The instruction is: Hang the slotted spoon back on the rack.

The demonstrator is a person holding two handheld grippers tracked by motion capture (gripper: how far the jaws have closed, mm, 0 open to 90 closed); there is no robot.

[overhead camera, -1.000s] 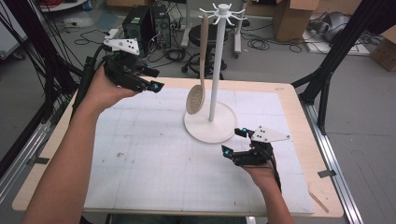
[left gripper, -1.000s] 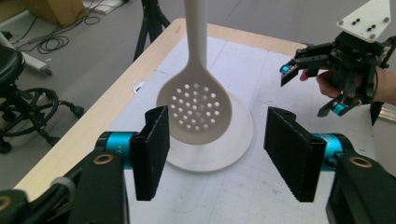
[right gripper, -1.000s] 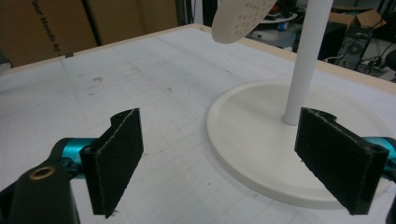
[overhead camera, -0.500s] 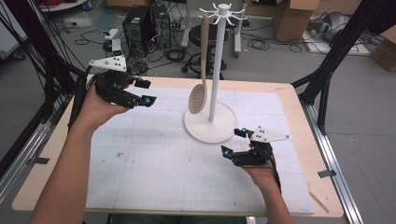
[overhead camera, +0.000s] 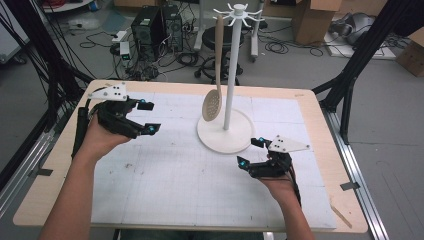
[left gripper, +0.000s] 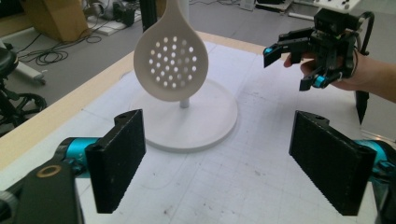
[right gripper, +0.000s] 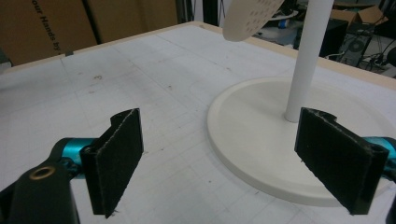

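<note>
A white utensil stand (overhead camera: 223, 135) with a tall pole (overhead camera: 232, 75) rises at the middle of the table. A beige slotted spoon (overhead camera: 212, 104) hangs from one of its top hooks, head down beside the pole. My left gripper (overhead camera: 148, 117) hovers left of the stand, pointing at it; its jaws have just been opening and nothing is between them. In the left gripper view the spoon (left gripper: 170, 63) hangs ahead of my open left gripper (left gripper: 224, 163). My right gripper (overhead camera: 251, 151) stands open and empty near the base's front right, and its own view shows the base (right gripper: 261, 140) just ahead.
A white gridded mat (overhead camera: 175, 175) covers the wooden table (overhead camera: 320, 115). Computer towers, cables and cardboard boxes lie on the floor beyond the far edge. Black frame legs stand at both sides of the table.
My left hand has come down and back toward the near left of the table, and its jaws stand wider apart. The right hand has kept still.
</note>
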